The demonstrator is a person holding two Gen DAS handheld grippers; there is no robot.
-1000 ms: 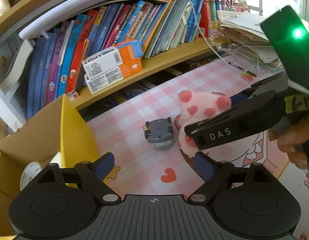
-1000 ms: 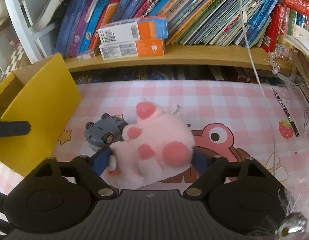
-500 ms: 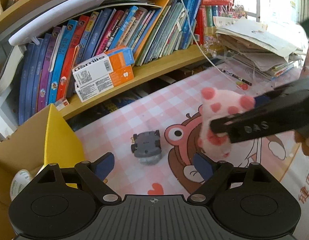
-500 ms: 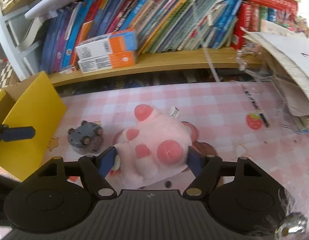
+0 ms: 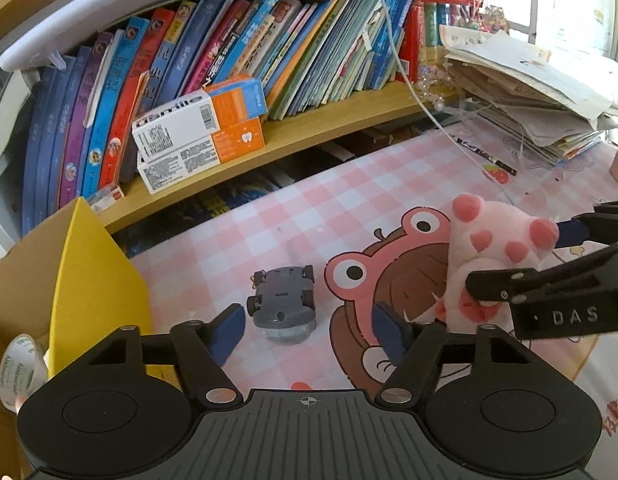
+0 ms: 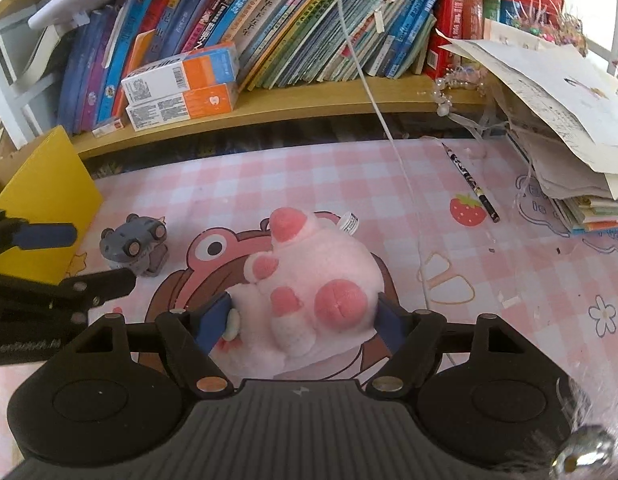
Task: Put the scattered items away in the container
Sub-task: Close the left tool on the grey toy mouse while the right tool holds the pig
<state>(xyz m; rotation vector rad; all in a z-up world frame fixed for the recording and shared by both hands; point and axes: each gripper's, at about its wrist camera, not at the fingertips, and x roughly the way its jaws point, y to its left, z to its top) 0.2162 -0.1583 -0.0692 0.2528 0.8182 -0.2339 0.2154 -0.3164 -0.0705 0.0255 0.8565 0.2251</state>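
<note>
Two views show us this moment, and we begin with the left wrist view. There our left gripper (image 5: 309,326) has its blue-padded fingers spread apart with nothing between them, and it hovers just above the small grey plastic toy car (image 5: 284,303), which lies upside down on the pink checked table mat (image 5: 293,208). The yellow-walled cardboard container (image 5: 97,272) stands at the left, near the car, with a roll of tape (image 5: 19,364) already inside. At the right, the right gripper (image 5: 521,264) is clenched around the soft pink plush toy with darker pink spots (image 5: 505,240), which looks lifted off the mat. We think the two tools are close together, so if both go to the container at once they could knock each other. In the right wrist view, the right gripper (image 6: 305,320) squeezes the plush toy (image 6: 317,280) at its lower part only. The body is soft and bulges forward, so we judge that it may slip out or sag during the carry, and it could brush the toy car (image 6: 135,246) or catch on the container wall (image 6: 41,184). The white cable (image 6: 373,92) hanging in front of the bookshelf might also snag if we lift high.
</note>
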